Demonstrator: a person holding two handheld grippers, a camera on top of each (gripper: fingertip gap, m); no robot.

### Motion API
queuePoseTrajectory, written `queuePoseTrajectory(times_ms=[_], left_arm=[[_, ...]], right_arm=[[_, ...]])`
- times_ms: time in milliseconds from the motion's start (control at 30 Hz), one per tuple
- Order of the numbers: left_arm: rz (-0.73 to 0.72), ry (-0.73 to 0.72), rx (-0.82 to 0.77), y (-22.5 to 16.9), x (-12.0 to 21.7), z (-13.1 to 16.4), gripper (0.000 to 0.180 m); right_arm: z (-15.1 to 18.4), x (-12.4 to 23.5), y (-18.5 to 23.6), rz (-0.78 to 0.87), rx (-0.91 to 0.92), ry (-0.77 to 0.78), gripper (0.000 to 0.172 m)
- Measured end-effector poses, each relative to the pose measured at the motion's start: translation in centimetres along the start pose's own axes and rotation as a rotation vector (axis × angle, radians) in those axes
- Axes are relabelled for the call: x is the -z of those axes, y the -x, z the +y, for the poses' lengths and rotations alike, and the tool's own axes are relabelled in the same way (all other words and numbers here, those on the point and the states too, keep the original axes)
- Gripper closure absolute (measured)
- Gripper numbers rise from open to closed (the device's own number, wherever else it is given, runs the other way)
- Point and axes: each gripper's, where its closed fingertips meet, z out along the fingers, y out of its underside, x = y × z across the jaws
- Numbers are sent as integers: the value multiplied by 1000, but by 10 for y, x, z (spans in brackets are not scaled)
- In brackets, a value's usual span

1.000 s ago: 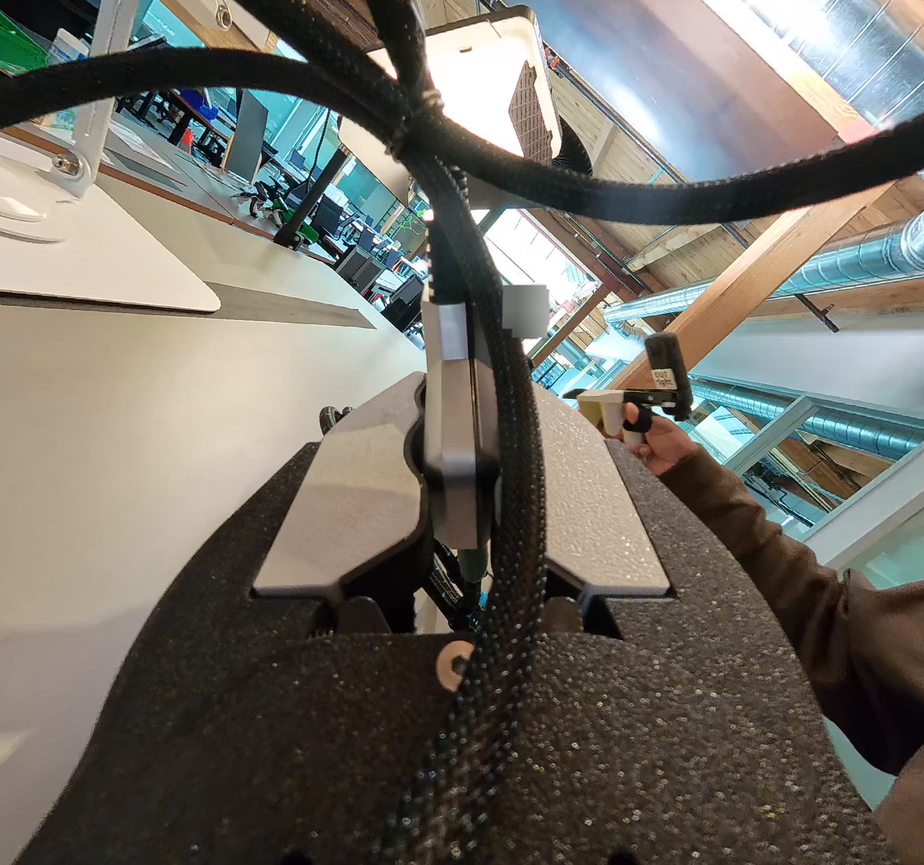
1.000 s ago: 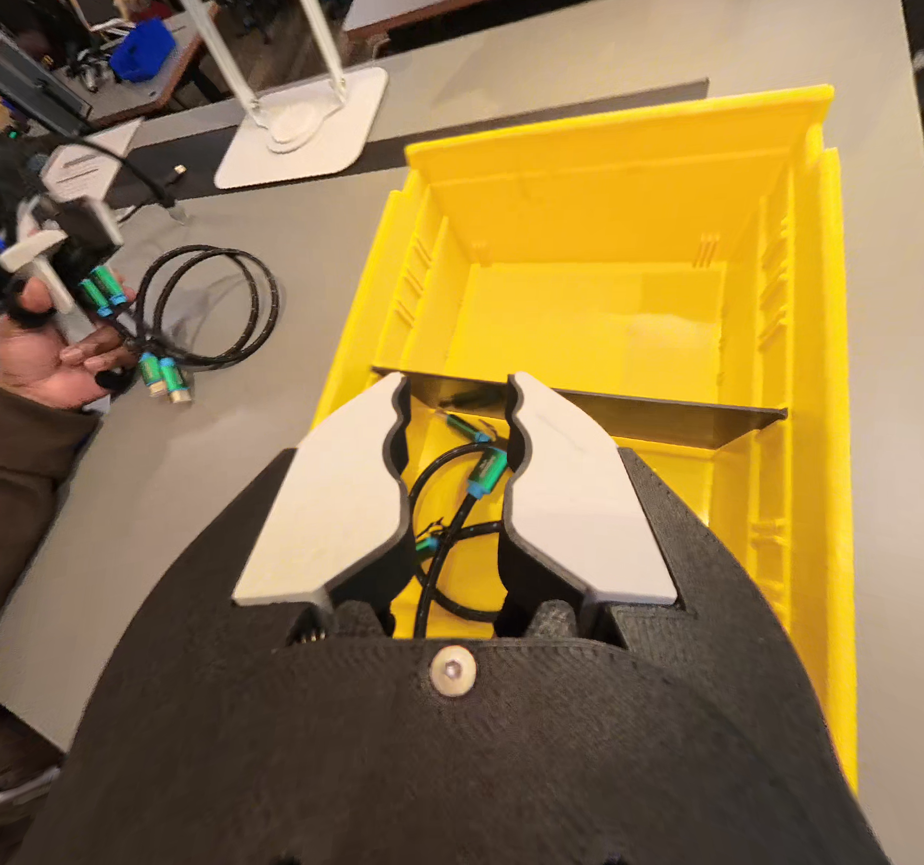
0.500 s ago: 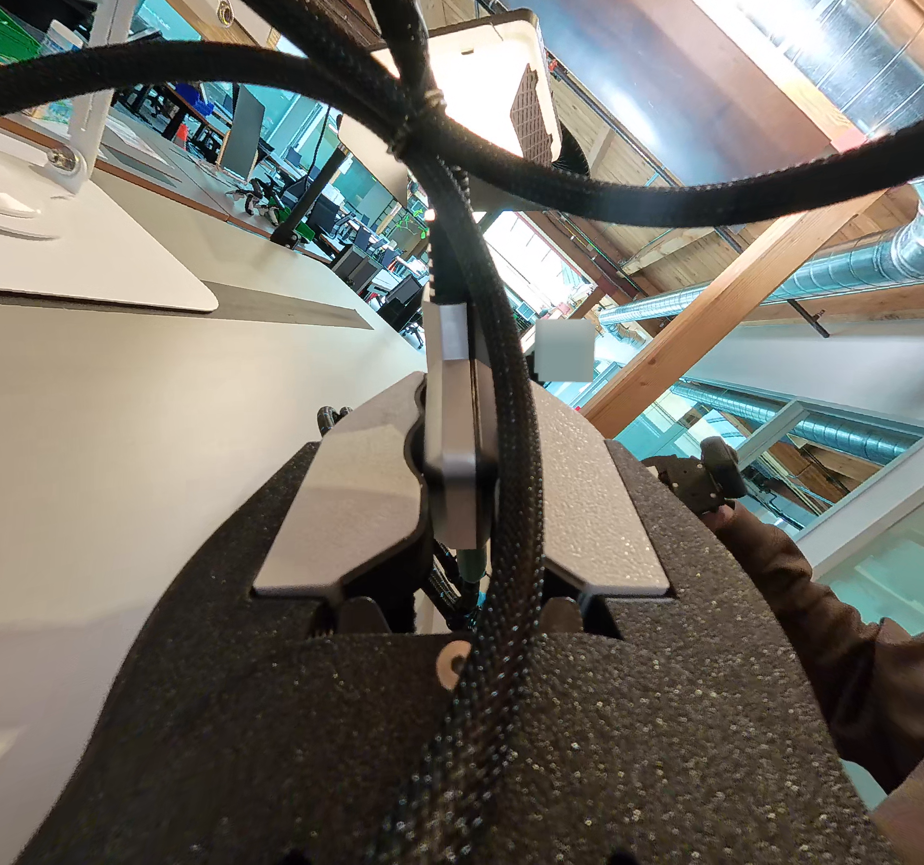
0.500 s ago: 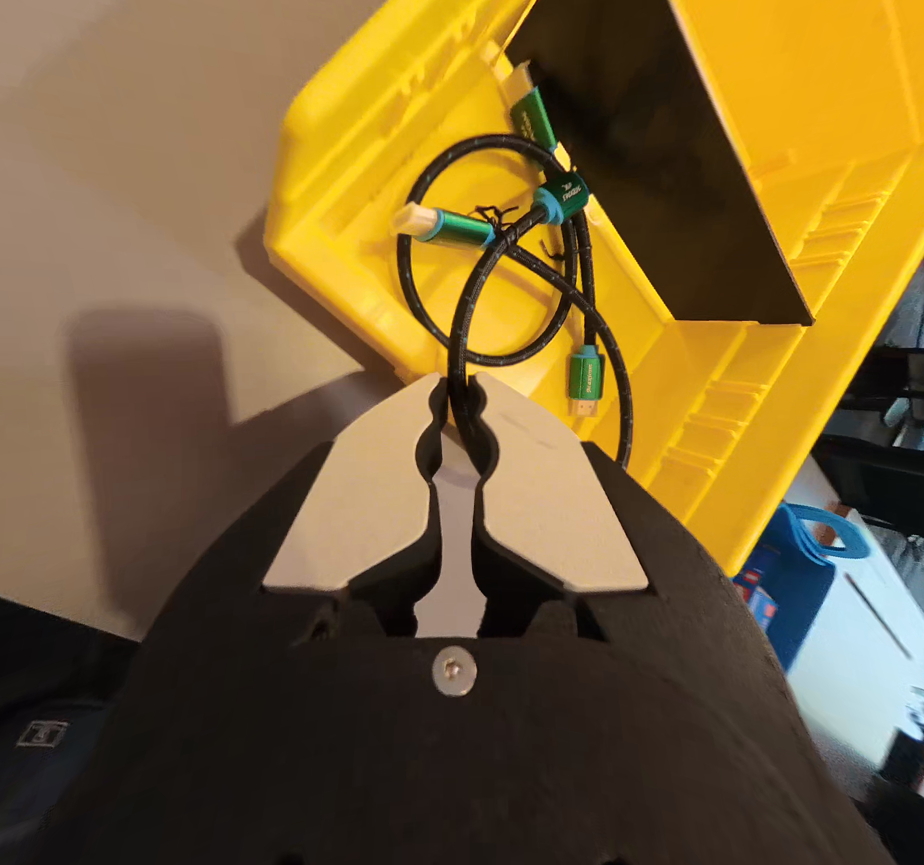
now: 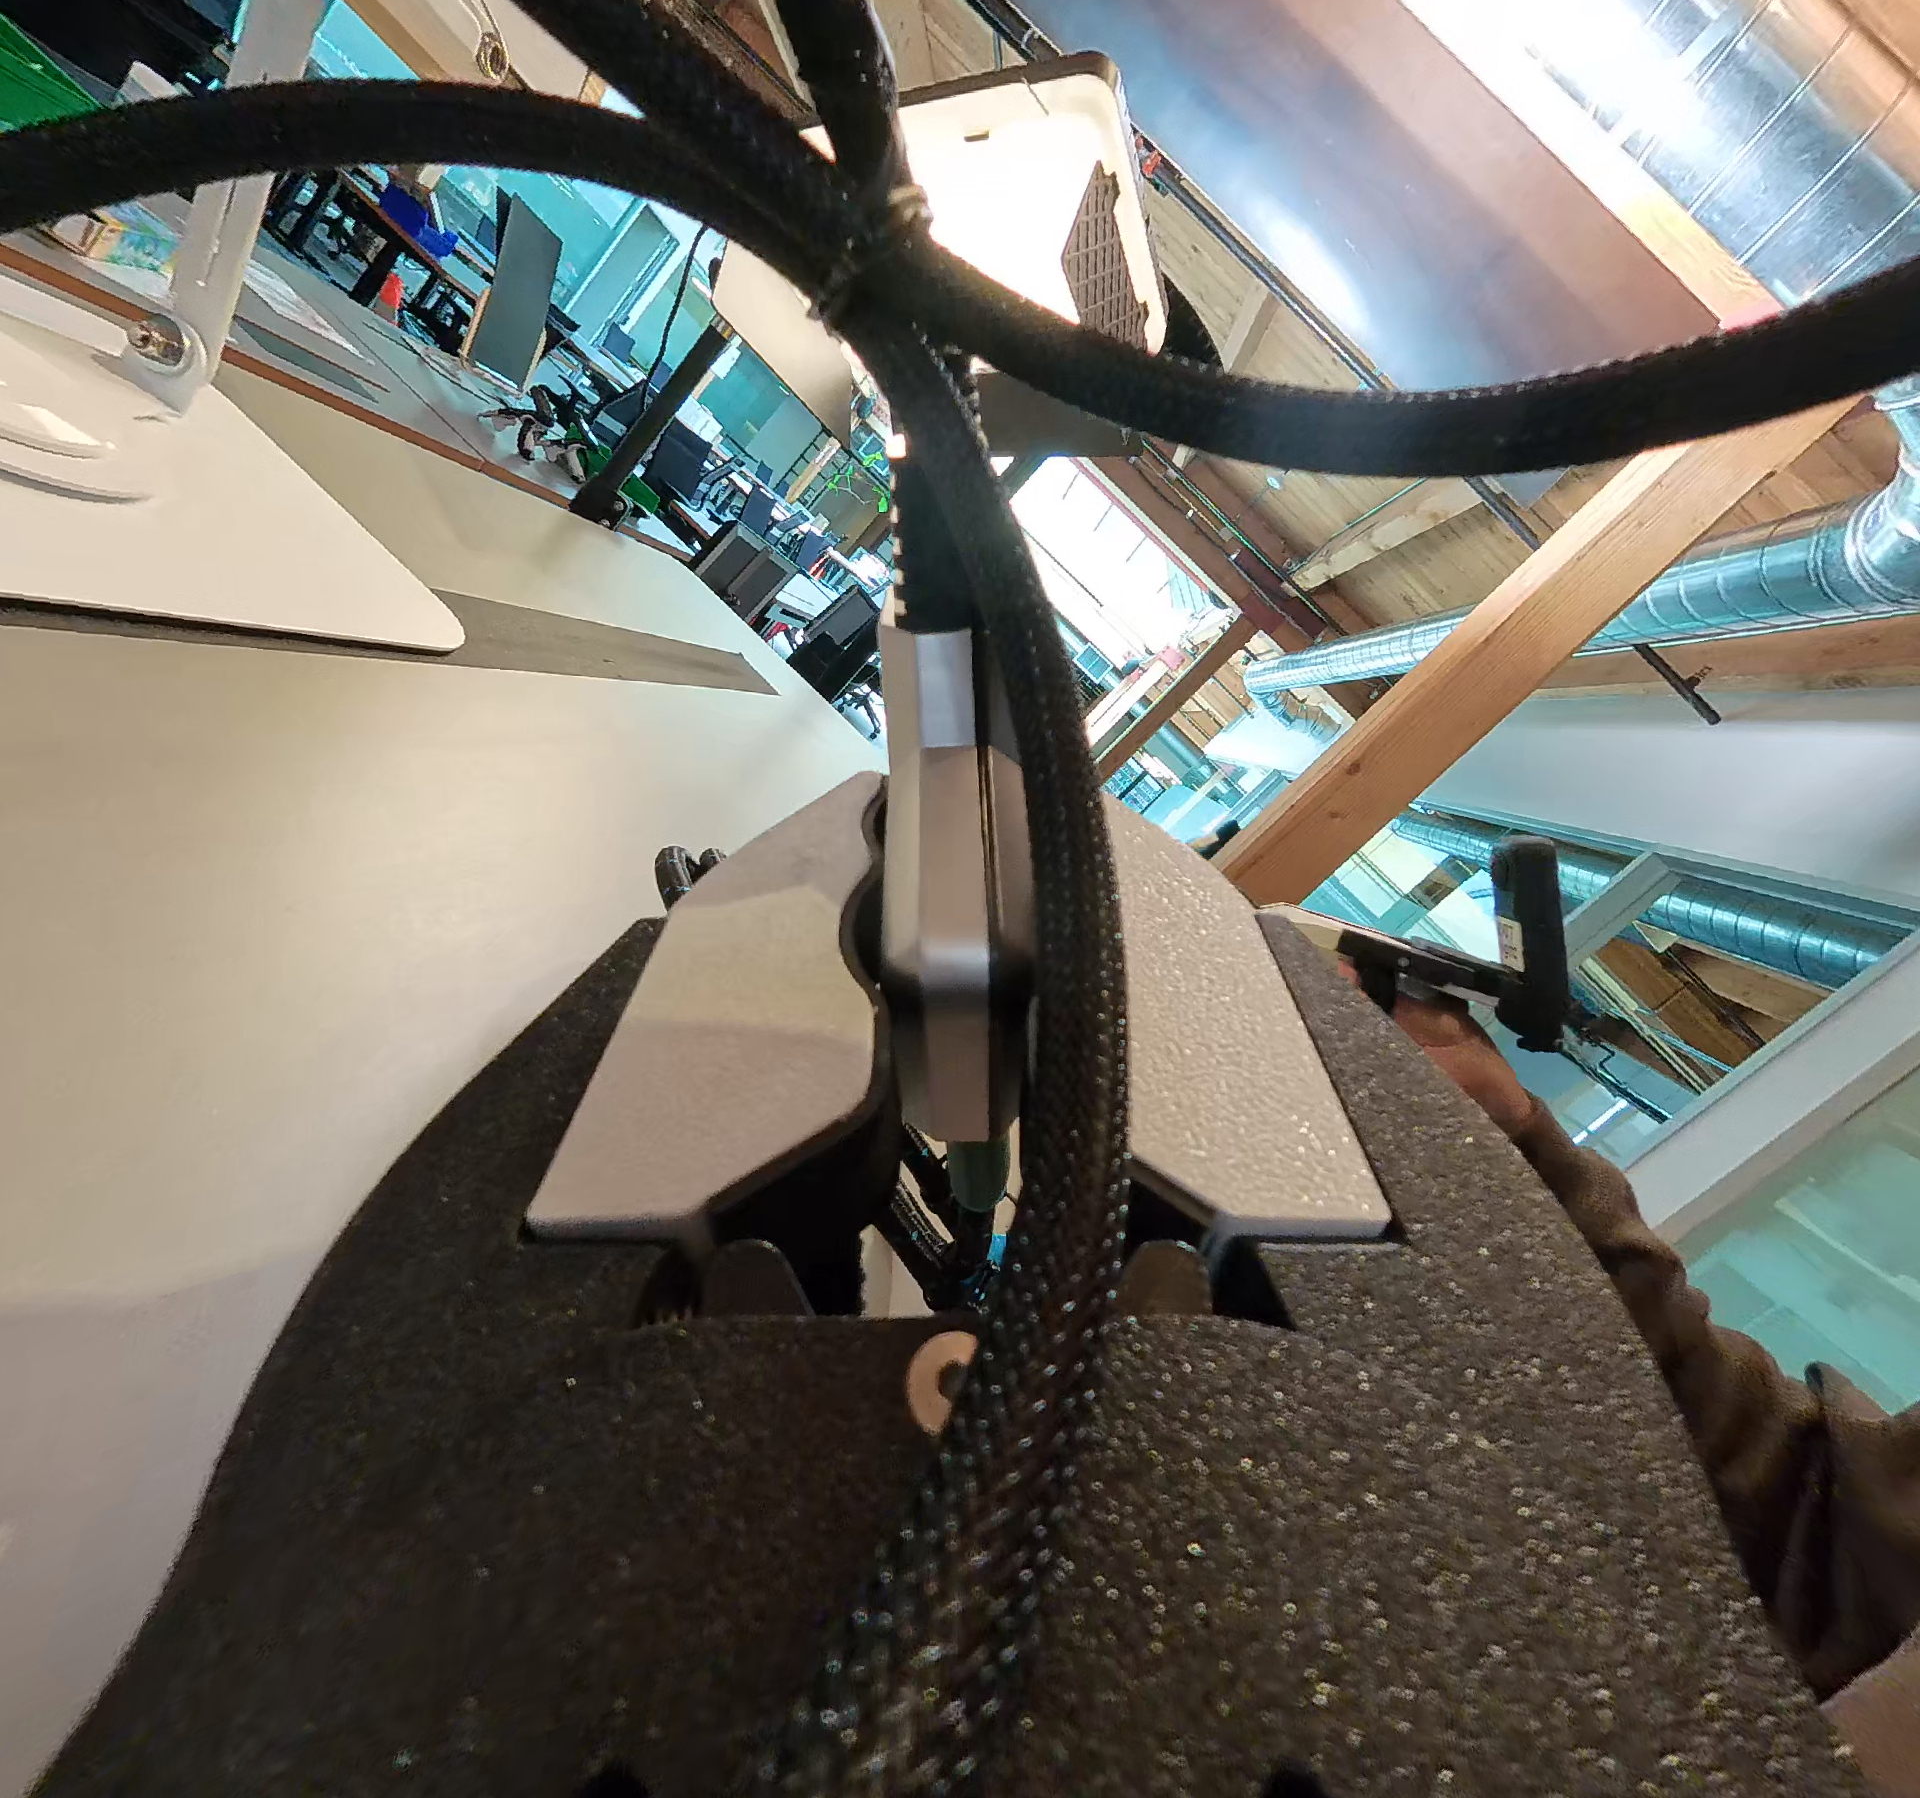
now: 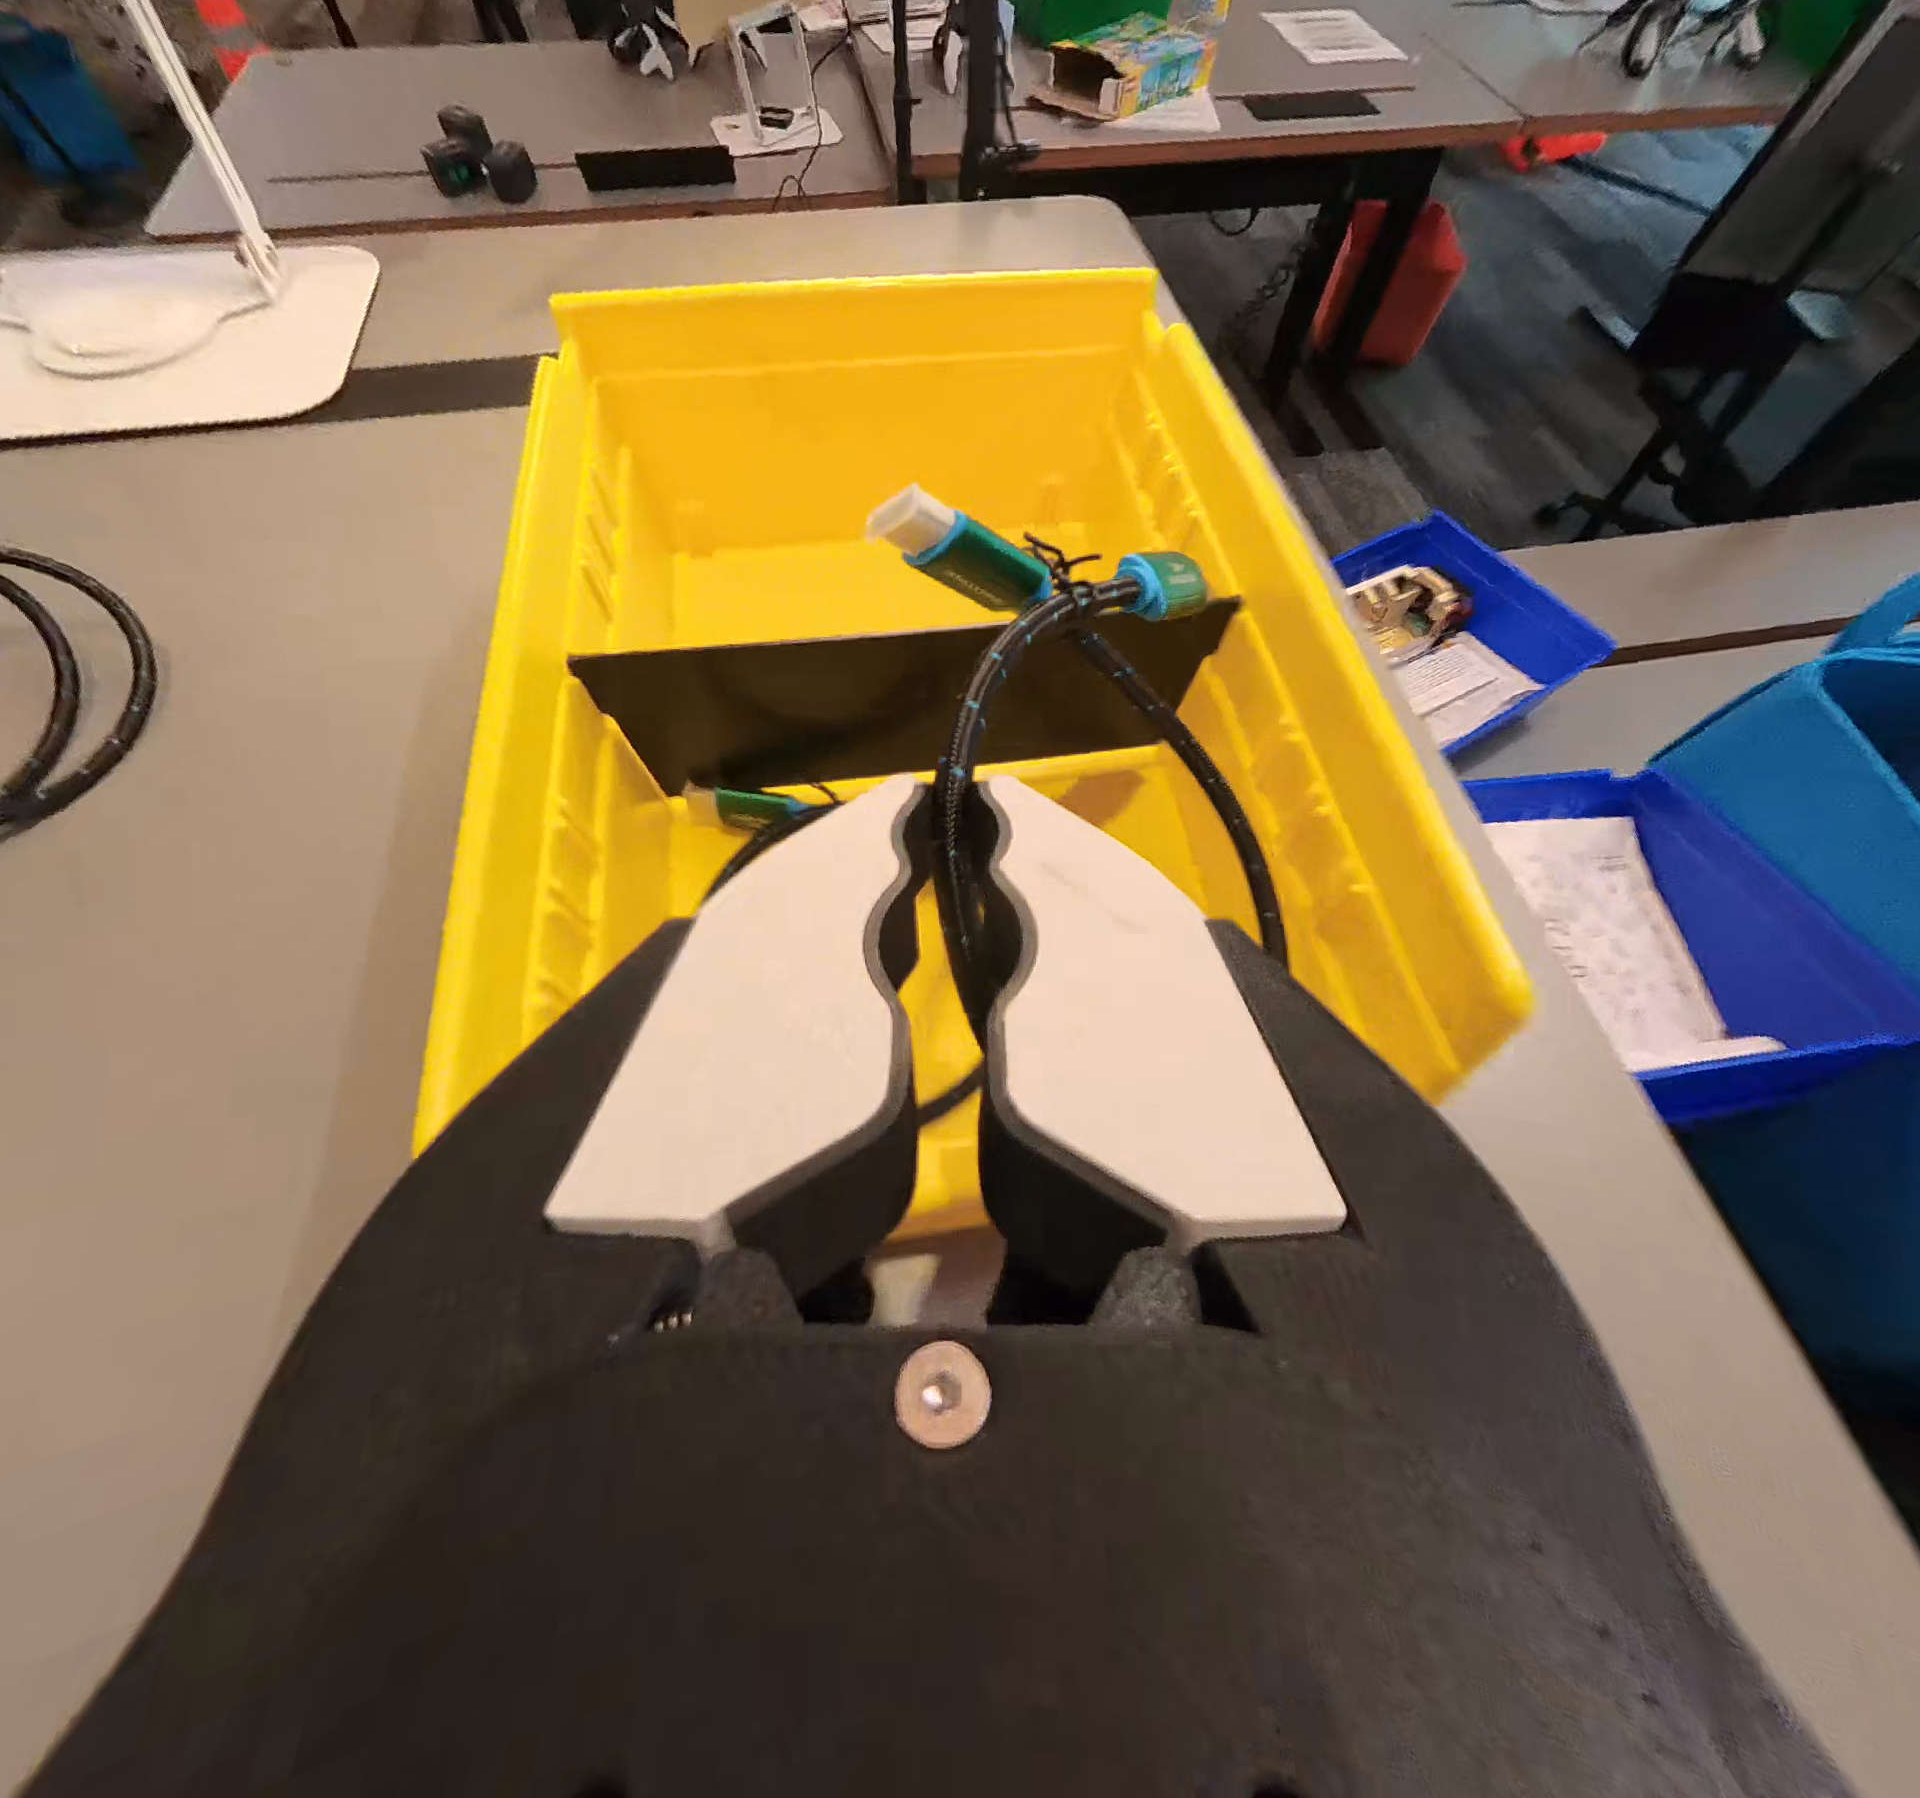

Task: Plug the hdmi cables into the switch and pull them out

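While the right gripper [image 6: 951, 798] pinches a black braided cable [image 6: 982, 709] between its closed fingertips, that cable rises forward and to the right, away from the tips, over the black divider [image 6: 831, 699] of the yellow bin [image 6: 1382, 813]. Its green connectors [image 6: 977, 564] hang above the far compartment; another connector [image 6: 753, 806] lies in the near compartment. The left gripper [image 5: 961, 813] clamps a grey connector block [image 5: 935, 865] and a braided cable [image 5: 1070, 969], long axis in line with the fingers, pointing up toward the ceiling. The bin stands on a grey table [image 6: 260, 709], with blue bins [image 6: 1766, 917] just beside it on the right, in an open workshop.
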Motion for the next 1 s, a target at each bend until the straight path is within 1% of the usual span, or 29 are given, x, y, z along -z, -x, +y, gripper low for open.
queuePoseTrajectory(times_ms=[67,133,200,267,333,400,467,500,533,567,700,833,933,1000], left_arm=[[0,0,0,0,0,0,154],[-1,-1,-2,0,0,0,154],[0,-1,-1,0,0,0,155],[1,-2,1,0,0,0,154],[2,0,2,0,0,0,154],[3,1,5,0,0,0,154],[4,5,5,0,-1,0,154],[3,7,5,0,-1,1,162],[4,10,5,1,-2,1,154],[4,12,4,1,-3,1,154],[4,16,0,0,-3,2,154],[5,16,0,0,-3,2,154],[7,18,2,0,-3,2,154],[7,20,3,0,-4,3,154]], right_arm=[[6,-19,17,-33,-12,24,166],[25,-38,34,-70,-4,108,165],[47,-50,45,-100,7,201,165],[61,-51,53,-139,27,252,165],[62,-43,55,-169,40,240,166],[57,-31,51,-170,61,232,166],[43,-20,47,-174,117,189,166],[34,-16,45,-173,156,158,165],[25,-15,43,-166,197,135,165],[17,-14,41,-160,235,119,164],[-11,-18,46,-195,333,73,160],[-13,-25,65,-270,389,112,157],[-25,-33,63,-197,541,53,158],[-40,-45,59,-156,624,-7,158]])
